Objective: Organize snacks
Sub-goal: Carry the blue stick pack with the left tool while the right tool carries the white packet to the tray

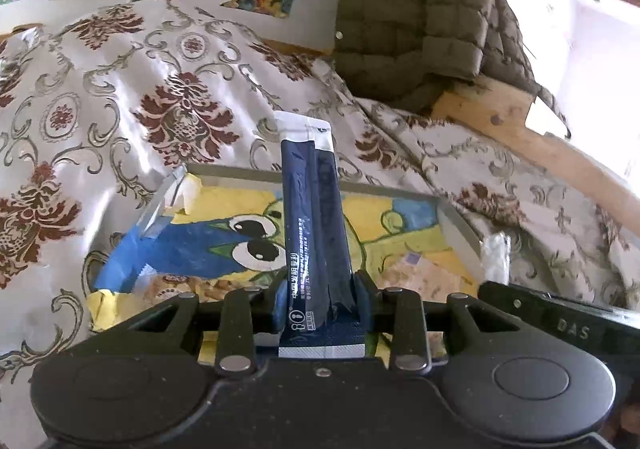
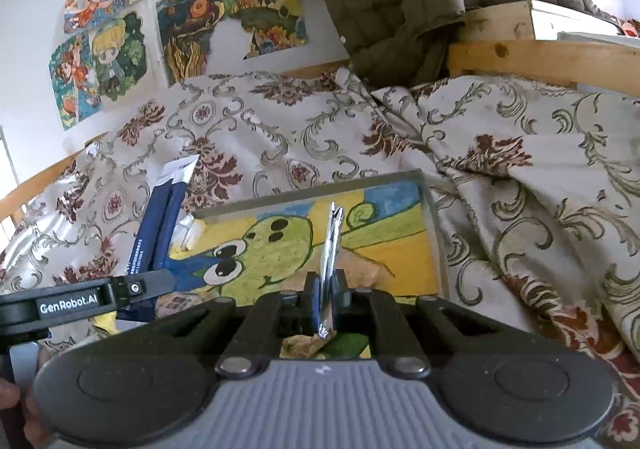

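Packets are riding in both grippers right now: two dark blue stick packets [image 1: 314, 225], pressed side by side, are standing upright at centre frame in the left wrist view, clamped low down by the left gripper [image 1: 318, 301]. Over in the right wrist view, the right gripper [image 2: 326, 289] is pinching one thin silvery packet [image 2: 331, 261] edge-on, jaws nearly together, also at centre. Both loads are hanging over a shallow tray [image 2: 430, 217] with a green cartoon frog painted inside, sitting on a flowered cloth [image 1: 120, 97]. A brownish wrapped snack [image 1: 424, 273] is lying in the tray at lower right, and a blue packet [image 1: 132, 253] is leaning at its left edge.

Risk-wise, the blue pair is gripped near the bottom, so the tall tops could be tipping or one stick slipping free. The silvery packet is held only by its thin edge and could twist out.
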A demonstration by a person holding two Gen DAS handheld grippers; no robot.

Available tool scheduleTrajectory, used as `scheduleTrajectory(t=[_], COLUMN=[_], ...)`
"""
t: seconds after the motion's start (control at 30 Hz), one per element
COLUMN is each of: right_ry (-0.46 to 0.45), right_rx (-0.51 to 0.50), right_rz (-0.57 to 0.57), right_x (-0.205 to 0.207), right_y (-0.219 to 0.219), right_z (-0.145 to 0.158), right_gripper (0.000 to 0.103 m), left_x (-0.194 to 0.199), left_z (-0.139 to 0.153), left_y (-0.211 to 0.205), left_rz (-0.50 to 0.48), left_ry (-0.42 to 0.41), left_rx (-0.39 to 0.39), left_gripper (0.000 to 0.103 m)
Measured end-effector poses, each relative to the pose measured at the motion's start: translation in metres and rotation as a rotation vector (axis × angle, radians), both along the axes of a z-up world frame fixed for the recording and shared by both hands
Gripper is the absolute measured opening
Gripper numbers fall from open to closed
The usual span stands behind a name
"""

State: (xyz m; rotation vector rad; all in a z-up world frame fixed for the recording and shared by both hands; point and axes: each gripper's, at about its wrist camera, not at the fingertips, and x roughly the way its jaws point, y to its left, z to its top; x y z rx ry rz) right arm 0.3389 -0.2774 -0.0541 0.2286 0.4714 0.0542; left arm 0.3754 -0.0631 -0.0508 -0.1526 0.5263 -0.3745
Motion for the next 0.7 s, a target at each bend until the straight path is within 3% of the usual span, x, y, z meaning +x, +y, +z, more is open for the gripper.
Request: scheduleTrajectory(t=[0.53,0.7], right_ry=[0.089,0.106], right_rx=[-0.005,-0.007], right_rz=[-0.007,-0.005], right_x=[0.002,0.003], right_y=[-0.001,-0.001], right_z=[-0.018,-0.018], right_gripper=[0.008,0.014], left_x=[0.010,0.012], left_z=[-0.020,-0.021], left_y=[-0.005,-0.003], left_rz=[-0.020,-0.017], left_ry=[0.062,0.078], left_rx=[0.044,0.050], left_gripper=[0.036,0.037])
